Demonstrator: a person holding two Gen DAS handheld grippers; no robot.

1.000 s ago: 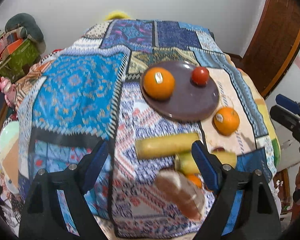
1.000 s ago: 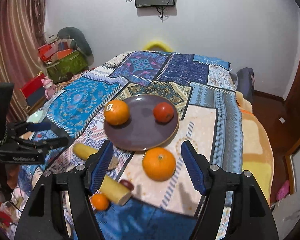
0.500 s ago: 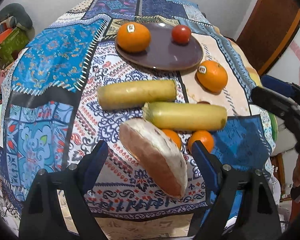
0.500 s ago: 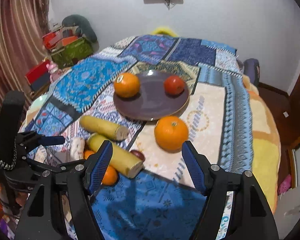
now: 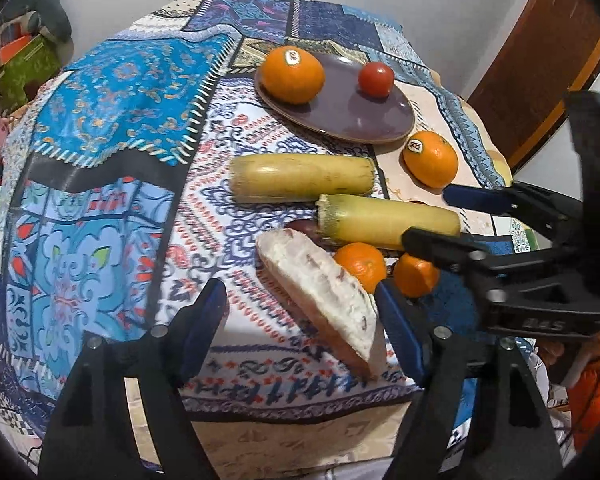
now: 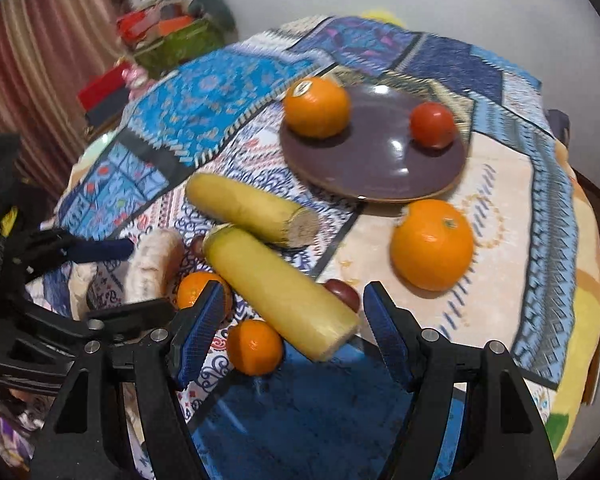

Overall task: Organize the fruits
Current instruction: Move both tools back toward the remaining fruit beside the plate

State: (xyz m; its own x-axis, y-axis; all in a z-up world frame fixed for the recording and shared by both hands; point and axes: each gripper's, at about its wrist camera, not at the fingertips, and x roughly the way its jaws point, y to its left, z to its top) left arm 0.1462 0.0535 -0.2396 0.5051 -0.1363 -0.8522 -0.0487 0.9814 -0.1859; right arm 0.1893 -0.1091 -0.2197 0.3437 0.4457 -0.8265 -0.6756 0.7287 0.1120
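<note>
A purple plate (image 5: 364, 120) (image 6: 380, 160) carries a big orange (image 5: 292, 74) and a tomato (image 5: 376, 79). On the patchwork cloth beside it lie another big orange (image 6: 432, 244), two yellow stalks (image 5: 300, 178) (image 6: 276, 280), two small tangerines (image 6: 254, 346) (image 5: 360, 264) and a pale peeled root (image 5: 320, 296). My left gripper (image 5: 300, 324) straddles the root; its jaws are closing, and the left pad is still clear of the root. My right gripper (image 6: 294, 320) stands open around the near stalk's end and touches nothing.
The cloth's front edge (image 5: 300, 404) drops off just under both grippers. A small dark red fruit (image 6: 342, 292) lies by the near stalk. Boxes and soft toys (image 6: 168, 32) are stacked far left near a curtain. A wooden door (image 5: 540, 60) is at the right.
Both grippers have sunk toward the fruit pile, which fills more of each view. The left jaws have narrowed around the root. The right gripper has moved in over the near stalk.
</note>
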